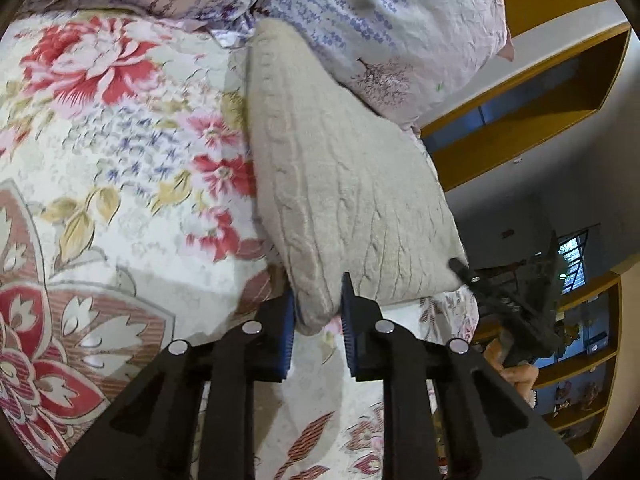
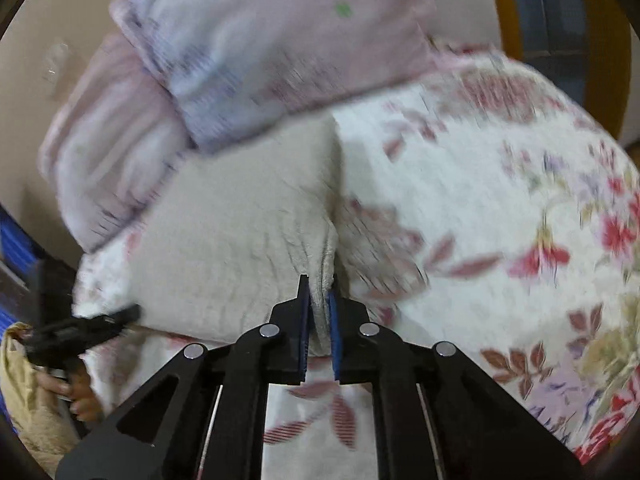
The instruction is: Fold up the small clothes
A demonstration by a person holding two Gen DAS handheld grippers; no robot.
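Note:
A cream cable-knit garment [image 1: 336, 184] lies on the floral bedspread [image 1: 120, 152], stretched between my two grippers. My left gripper [image 1: 318, 312] is shut on its near left corner. The right gripper shows in the left wrist view [image 1: 460, 266] at the garment's other corner. In the right wrist view my right gripper [image 2: 319, 300] is shut on a bunched corner of the same garment [image 2: 240, 232], which is lifted slightly off the floral bedspread [image 2: 460, 200]. The left gripper shows at the far corner there [image 2: 132, 314].
Lilac-patterned pillows [image 1: 380, 32] lie behind the garment, touching its far edge; they also show in the right wrist view [image 2: 260, 40]. Yellow wooden shelves [image 1: 560, 92] stand to the right of the bed. A beige cloth [image 2: 24, 392] hangs at the bed's left edge.

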